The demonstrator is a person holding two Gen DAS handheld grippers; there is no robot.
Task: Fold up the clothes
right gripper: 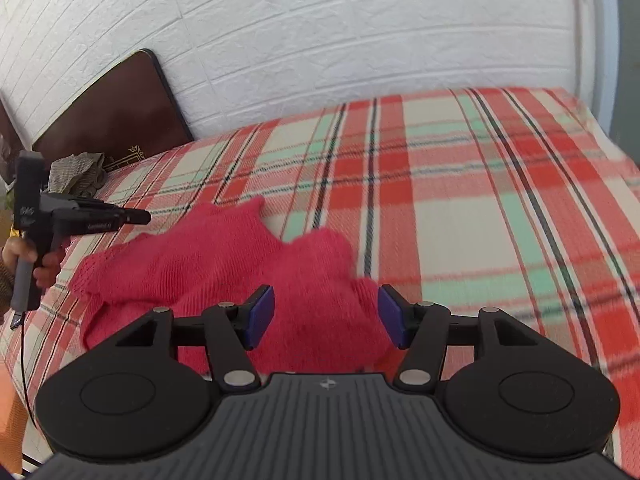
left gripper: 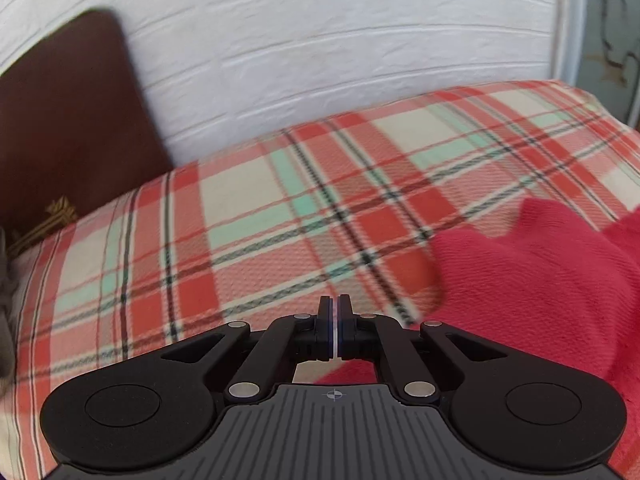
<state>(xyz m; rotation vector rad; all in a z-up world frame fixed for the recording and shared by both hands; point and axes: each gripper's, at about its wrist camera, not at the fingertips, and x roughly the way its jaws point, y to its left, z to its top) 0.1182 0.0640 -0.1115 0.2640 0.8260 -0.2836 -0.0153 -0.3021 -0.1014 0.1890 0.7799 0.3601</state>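
Observation:
A crumpled pink-red knitted garment (right gripper: 224,264) lies on the plaid bed cover (right gripper: 460,200). In the left wrist view it (left gripper: 532,280) lies to the right. My left gripper (left gripper: 334,307) is shut with nothing between its fingers, above the plaid cover just left of the garment. It also shows in the right wrist view (right gripper: 138,216), held in a hand at the far left, above the garment's left edge. My right gripper (right gripper: 326,312) is open, its blue pads (right gripper: 262,314) spread over the garment's near right part.
A brown headboard panel (right gripper: 116,108) leans on the white brick-pattern wall (right gripper: 320,40) at the back left. A grey-green bundle of cloth (right gripper: 78,178) lies by it. The bed's right edge (right gripper: 624,168) drops off at the right.

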